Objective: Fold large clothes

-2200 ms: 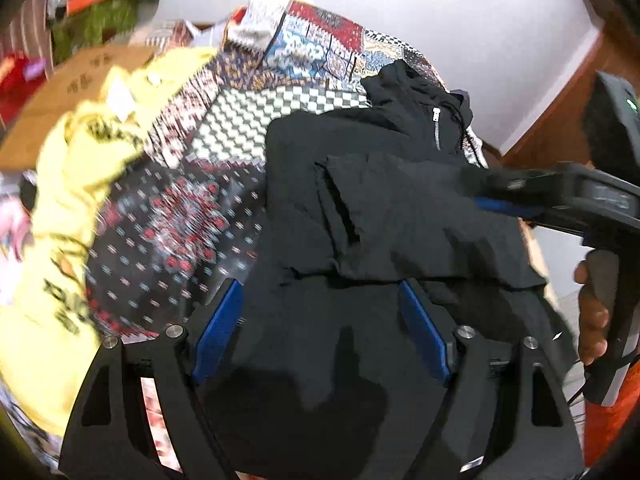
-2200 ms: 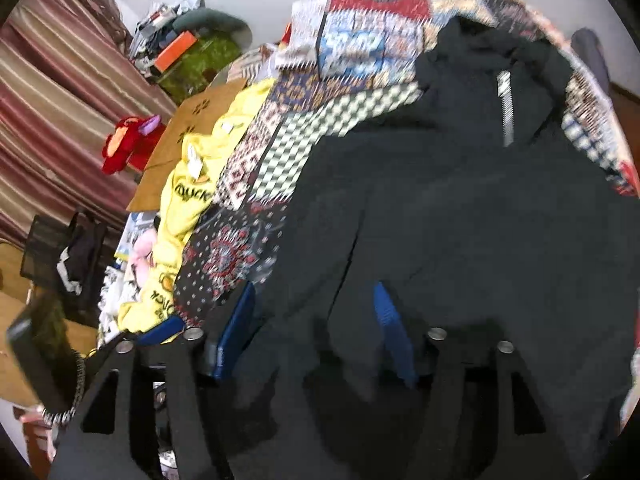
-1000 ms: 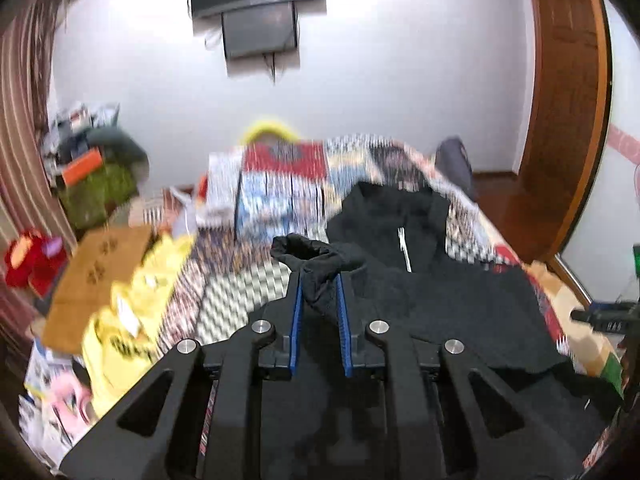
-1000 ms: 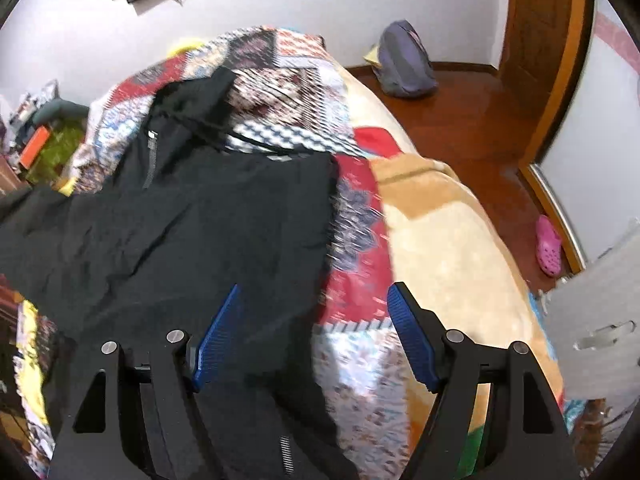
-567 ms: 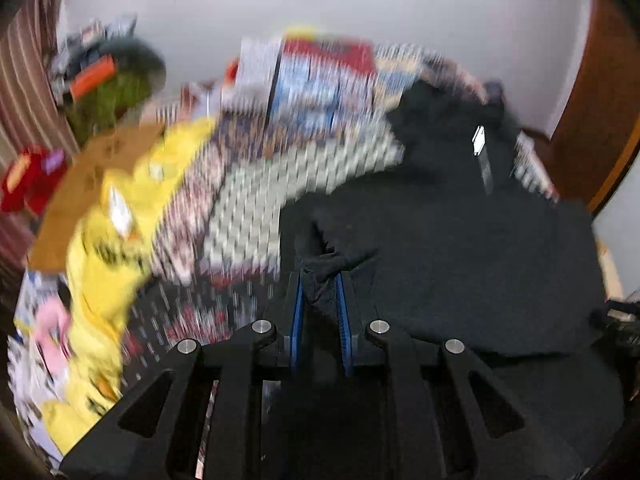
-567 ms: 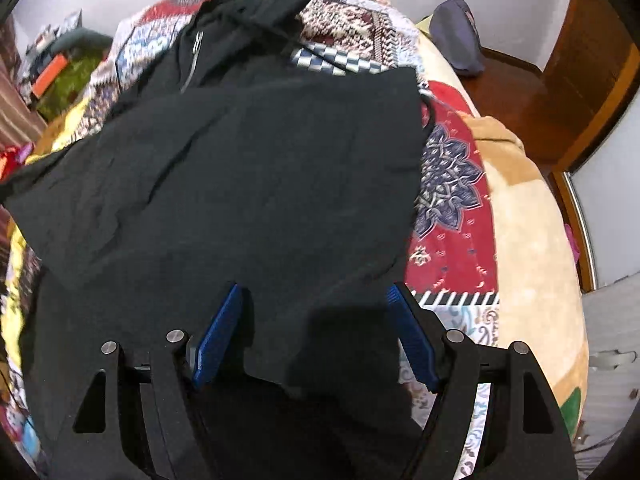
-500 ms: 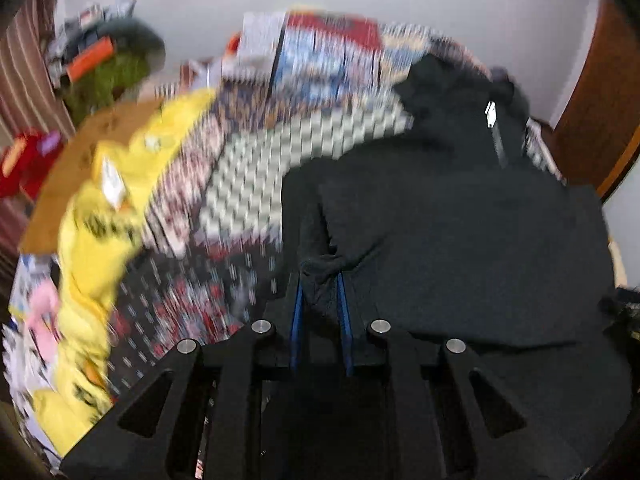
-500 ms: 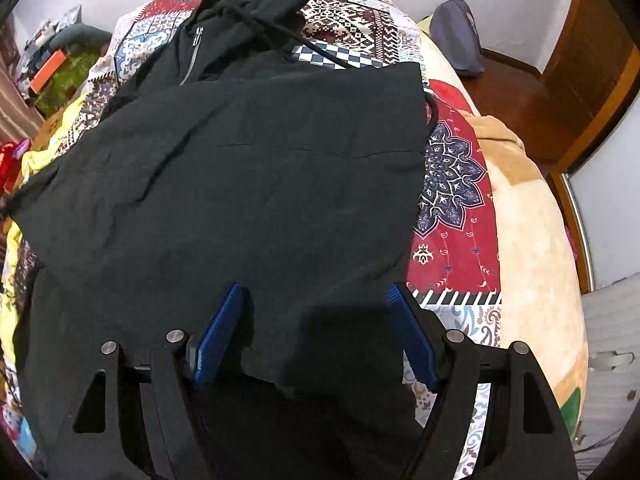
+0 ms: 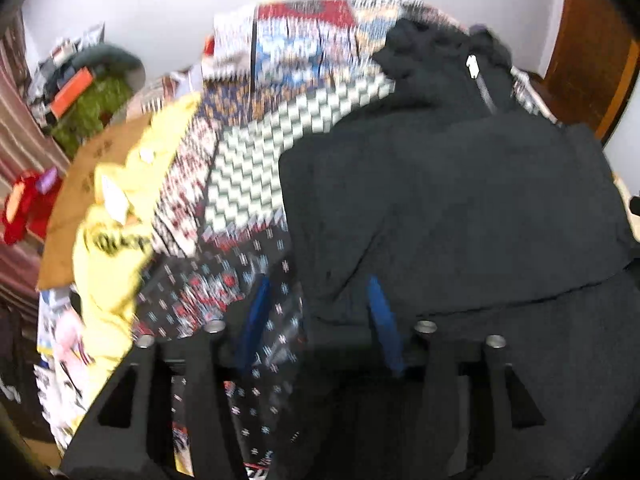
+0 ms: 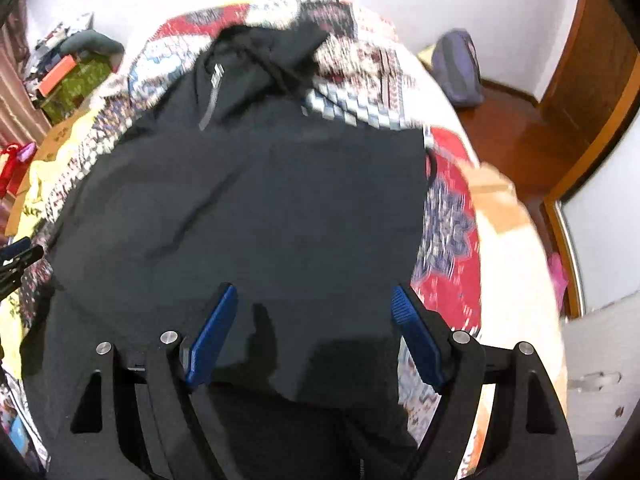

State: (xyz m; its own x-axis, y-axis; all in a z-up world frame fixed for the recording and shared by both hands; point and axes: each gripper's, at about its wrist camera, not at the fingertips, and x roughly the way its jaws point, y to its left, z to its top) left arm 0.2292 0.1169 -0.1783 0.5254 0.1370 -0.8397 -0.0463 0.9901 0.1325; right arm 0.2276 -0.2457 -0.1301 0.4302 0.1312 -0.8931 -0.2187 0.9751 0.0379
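Black hoodie [image 10: 248, 208] flat on patchwork quilt [image 10: 448, 216]

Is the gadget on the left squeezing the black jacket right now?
No, the left gripper's blue fingers stand apart, with the black jacket lying loose between them.

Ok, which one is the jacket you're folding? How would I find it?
Look at the big bed with the patchwork quilt. Spread across its middle is the black zip-up hoodie, hood towards the white wall. The yellow shirt beside it is bright with black letters; the hoodie is plain black with a silver zip.
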